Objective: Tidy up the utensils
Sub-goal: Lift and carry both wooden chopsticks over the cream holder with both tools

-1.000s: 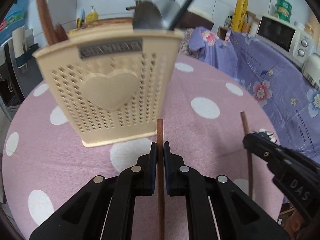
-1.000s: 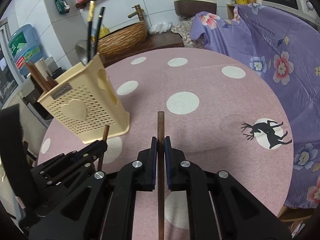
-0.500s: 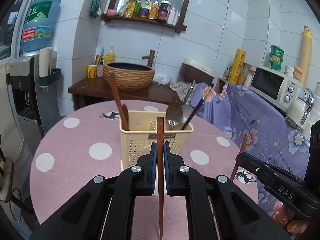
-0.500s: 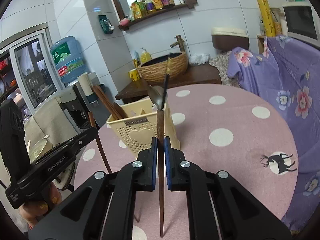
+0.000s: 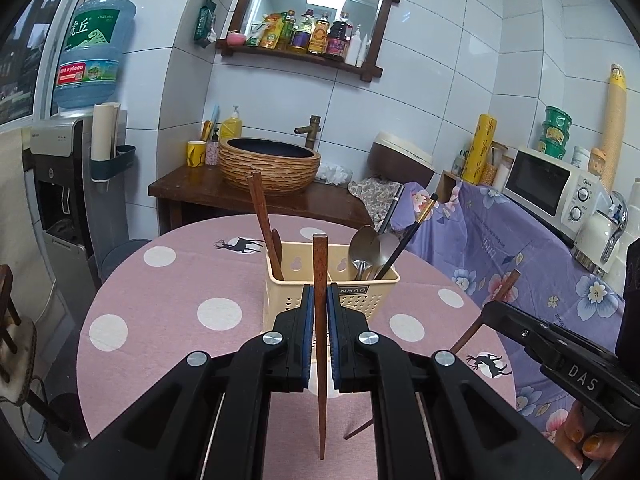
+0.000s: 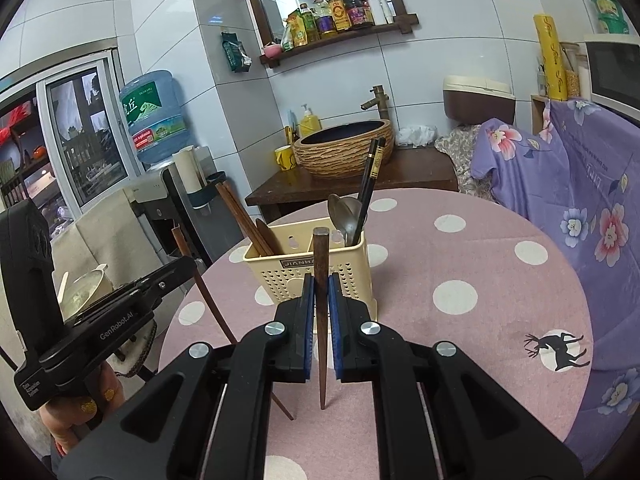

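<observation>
A cream perforated utensil holder [image 5: 362, 294] [image 6: 272, 276] stands on the pink dotted round table [image 5: 160, 312]. It holds wooden chopsticks [image 5: 262, 224] on the left, and metal spoons [image 5: 364, 248] with black chopsticks [image 5: 408, 236] on the right. My left gripper [image 5: 320, 304] is shut on a brown wooden chopstick [image 5: 319, 264], upright, raised in front of the holder. My right gripper [image 6: 321, 294] is shut on another brown wooden chopstick [image 6: 320, 256], also upright. Each gripper shows in the other view, with the right one [image 5: 560, 364] and the left one [image 6: 120, 304].
A dark wooden counter [image 5: 192, 188] with a woven basin [image 5: 270, 164] stands behind the table. A water dispenser [image 5: 76, 184] is at the left. A purple floral cloth [image 5: 520, 256] covers furniture at the right, with a microwave [image 5: 548, 184] on it.
Both grippers have lifted and pulled back from close to the table, each still gripping its chopstick. The holder now looks farther away and lower in both views.
</observation>
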{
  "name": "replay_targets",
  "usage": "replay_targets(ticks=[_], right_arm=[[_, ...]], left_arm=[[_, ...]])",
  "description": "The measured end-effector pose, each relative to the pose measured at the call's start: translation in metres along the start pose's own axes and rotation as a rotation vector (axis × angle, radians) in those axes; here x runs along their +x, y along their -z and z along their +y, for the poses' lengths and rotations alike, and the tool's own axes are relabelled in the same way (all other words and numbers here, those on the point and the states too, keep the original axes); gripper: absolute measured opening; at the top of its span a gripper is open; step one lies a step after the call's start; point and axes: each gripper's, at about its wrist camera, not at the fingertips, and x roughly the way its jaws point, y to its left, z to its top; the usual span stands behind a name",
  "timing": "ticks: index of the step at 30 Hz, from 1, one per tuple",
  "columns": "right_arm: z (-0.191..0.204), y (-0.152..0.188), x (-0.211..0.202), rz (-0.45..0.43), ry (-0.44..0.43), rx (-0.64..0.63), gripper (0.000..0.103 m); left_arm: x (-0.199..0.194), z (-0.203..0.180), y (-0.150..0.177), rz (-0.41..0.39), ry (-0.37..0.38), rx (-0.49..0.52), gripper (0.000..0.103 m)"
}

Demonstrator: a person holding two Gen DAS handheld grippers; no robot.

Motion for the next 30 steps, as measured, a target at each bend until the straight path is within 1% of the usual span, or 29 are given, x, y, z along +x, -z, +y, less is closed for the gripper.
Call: replay_targets(ticks=[7, 12, 17, 20, 23, 26, 28, 30], right_arm=[[0.003, -0.007, 0.002, 0.019, -0.005, -0.018, 0.008], [0.008, -0.022, 0.0, 0.02, -0.029, -0.037, 0.008], [0.017, -0.059, -0.009, -0.014, -0.047, -0.067, 0.008], [0.025, -0.093, -0.019, -0.068, -0.042, -0.086, 0.008], [0.032, -0.129, -0.025, -0.116, -0.034, -0.088, 0.008], [0.036, -0.159, -0.024, -0.177, 0.013, -0.085, 0.008], [0.037, -0.169, -0.016, -0.187, 0.037, -0.08, 0.008], [0.037, -0.169, -0.002, -0.185, 0.06, -0.082, 0.008]], left_arm=[[-0.007, 0.003, -0.006, -0.017, 0.008, -0.005, 0.008], [-0.011, 0.002, -0.02, -0.024, 0.028, -0.001, 0.008], [-0.023, 0.001, -0.051, -0.05, 0.054, 0.004, 0.008], [-0.033, -0.002, -0.082, -0.095, 0.061, 0.005, 0.008], [-0.041, -0.008, -0.112, -0.163, 0.024, 0.02, 0.008], [-0.037, -0.011, -0.139, -0.215, -0.02, 0.01, 0.008], [-0.026, -0.011, -0.148, -0.238, -0.06, 0.003, 0.008], [-0.011, -0.009, -0.15, -0.24, -0.088, -0.009, 0.008]])
